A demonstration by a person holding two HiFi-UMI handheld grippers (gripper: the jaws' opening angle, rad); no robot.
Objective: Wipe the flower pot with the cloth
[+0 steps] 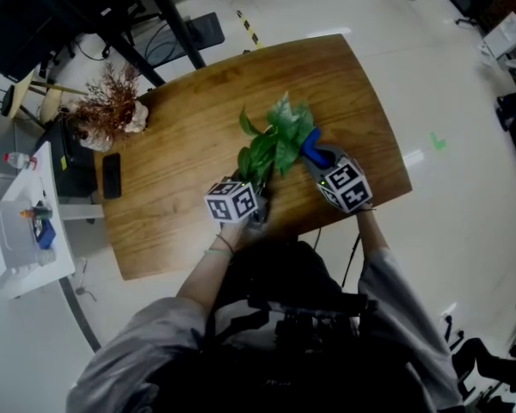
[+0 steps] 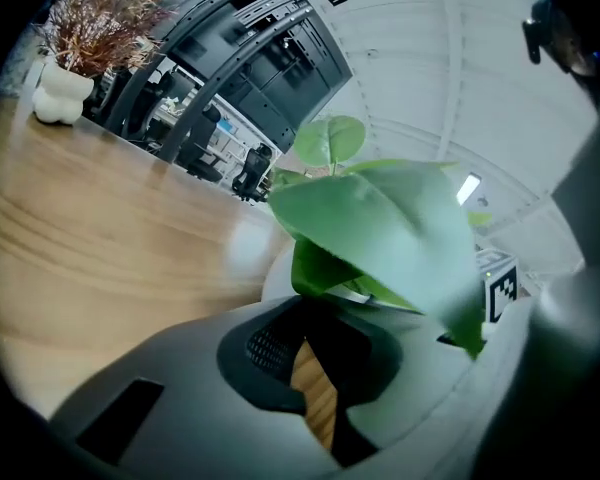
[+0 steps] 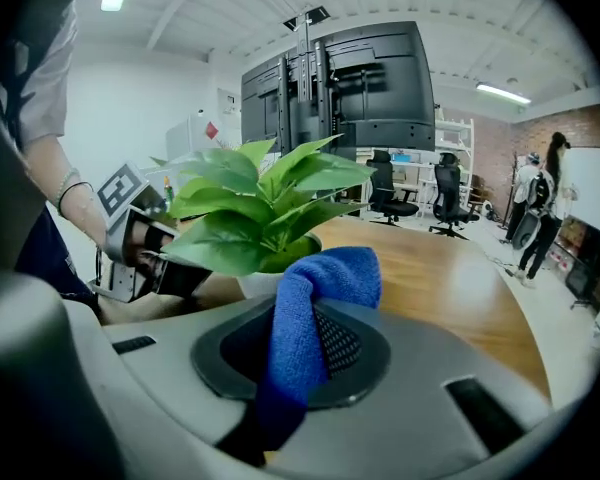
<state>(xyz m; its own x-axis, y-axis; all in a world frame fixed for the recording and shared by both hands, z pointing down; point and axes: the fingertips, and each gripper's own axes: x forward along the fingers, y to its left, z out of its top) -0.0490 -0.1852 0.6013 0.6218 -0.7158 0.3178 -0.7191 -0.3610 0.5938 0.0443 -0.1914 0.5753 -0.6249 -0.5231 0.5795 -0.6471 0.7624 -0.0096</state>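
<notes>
A leafy green plant [image 1: 275,140] stands in a white flower pot [image 3: 248,286] near the front of the wooden table [image 1: 189,127]. In the head view the leaves hide the pot. My right gripper [image 3: 300,358] is shut on a blue cloth [image 3: 320,288], which bulges out just right of the pot's rim and also shows as the blue cloth [image 1: 310,142] by the leaves. My left gripper [image 2: 315,368] points at the pot [image 2: 275,273] from the other side. Its jaws leave only a thin slit with table wood showing through and nothing between them. From the right gripper view, the left gripper [image 3: 180,276] reaches toward the pot's left side.
A white vase of dried brown twigs [image 1: 112,110] and a black phone [image 1: 112,175] sit at the table's far left. A white cart [image 1: 17,231] stands beyond that edge. Office chairs and a standing person [image 3: 540,208] are in the background.
</notes>
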